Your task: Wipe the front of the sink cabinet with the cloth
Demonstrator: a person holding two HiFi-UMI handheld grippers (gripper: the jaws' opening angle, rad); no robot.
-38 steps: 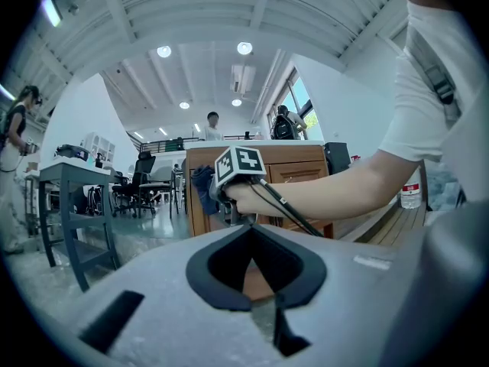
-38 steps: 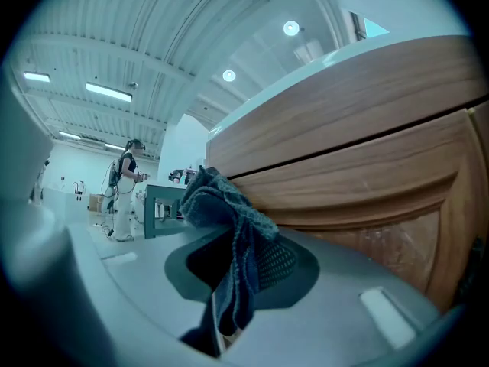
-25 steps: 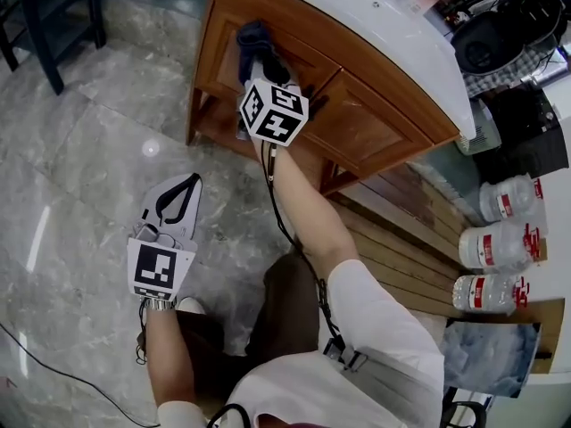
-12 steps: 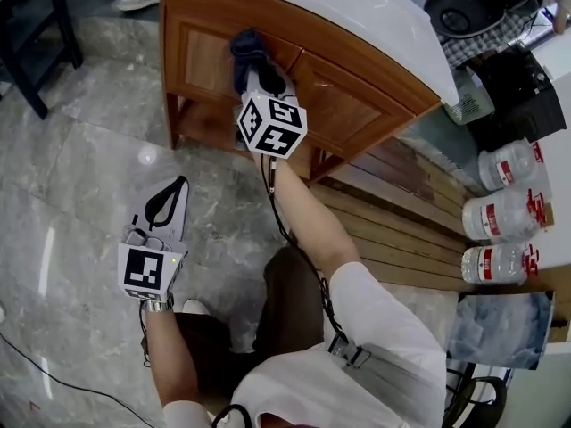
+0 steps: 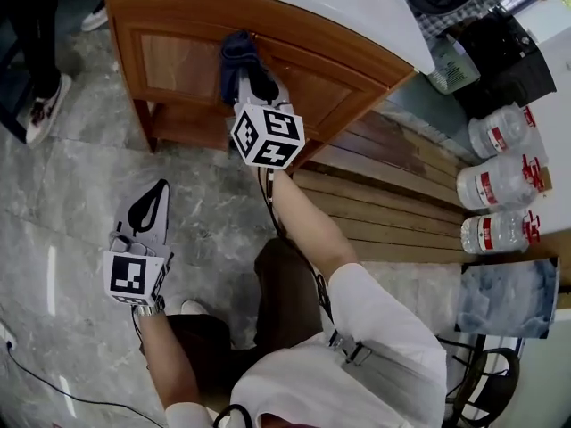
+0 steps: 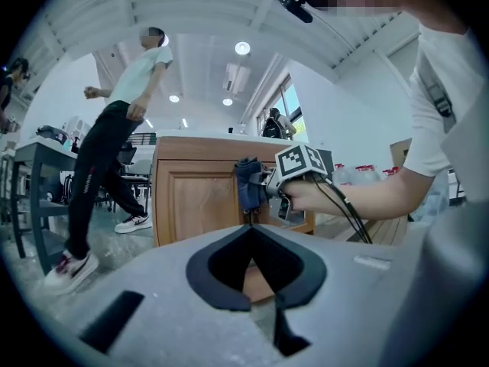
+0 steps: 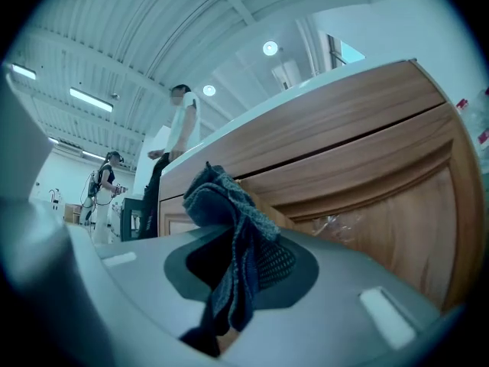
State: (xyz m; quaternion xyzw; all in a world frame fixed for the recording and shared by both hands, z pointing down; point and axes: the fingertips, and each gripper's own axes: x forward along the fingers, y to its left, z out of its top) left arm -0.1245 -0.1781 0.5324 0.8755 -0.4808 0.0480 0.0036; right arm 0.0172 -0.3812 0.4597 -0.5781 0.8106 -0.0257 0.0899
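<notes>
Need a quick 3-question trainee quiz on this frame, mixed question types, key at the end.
1. Which gripper holds the dark blue cloth at the front of the brown wooden sink cabinet?
2. The left gripper's fingers are: A) together, with nothing between them; B) wide apart; C) closed on a sponge.
3. How many clear plastic bottles with red labels show at the head view's right side?

Key
1. The right gripper, shut on the cloth.
2. A.
3. Three.
</notes>
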